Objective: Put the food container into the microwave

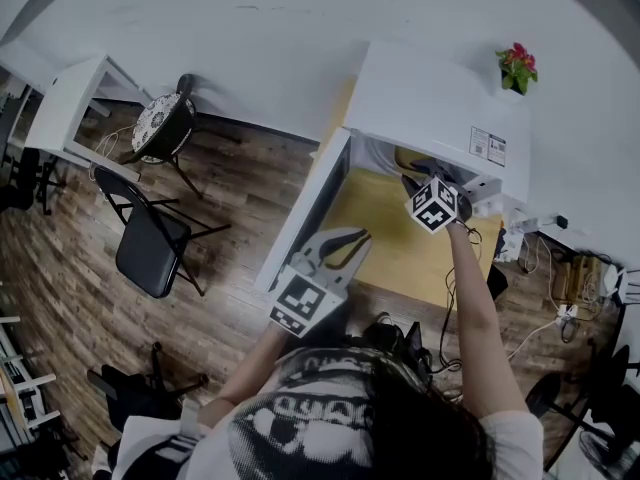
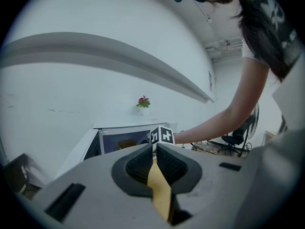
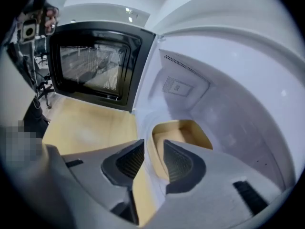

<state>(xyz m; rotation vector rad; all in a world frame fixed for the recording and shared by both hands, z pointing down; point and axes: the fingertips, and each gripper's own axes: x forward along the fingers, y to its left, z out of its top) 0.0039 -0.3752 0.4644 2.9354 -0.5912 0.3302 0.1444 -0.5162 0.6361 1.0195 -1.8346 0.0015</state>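
The white microwave (image 1: 430,98) stands on a wooden table (image 1: 400,253) with its door (image 3: 93,68) swung open to the left. A tan, open-topped food container (image 3: 183,132) rests on the floor of the cavity. My right gripper (image 3: 153,149) reaches into the microwave's mouth (image 1: 425,190). Its jaws stand apart astride the container's near left rim, and a strip of white floor shows between the left pad and the wall. My left gripper (image 1: 350,243) hovers over the table's front left, shut and empty (image 2: 155,149).
A small pot of red flowers (image 1: 517,68) sits on top of the microwave. A black folding chair (image 1: 150,238) and a patterned stool (image 1: 160,123) stand on the wood floor to the left. Cables and a power strip (image 1: 560,278) lie right of the table.
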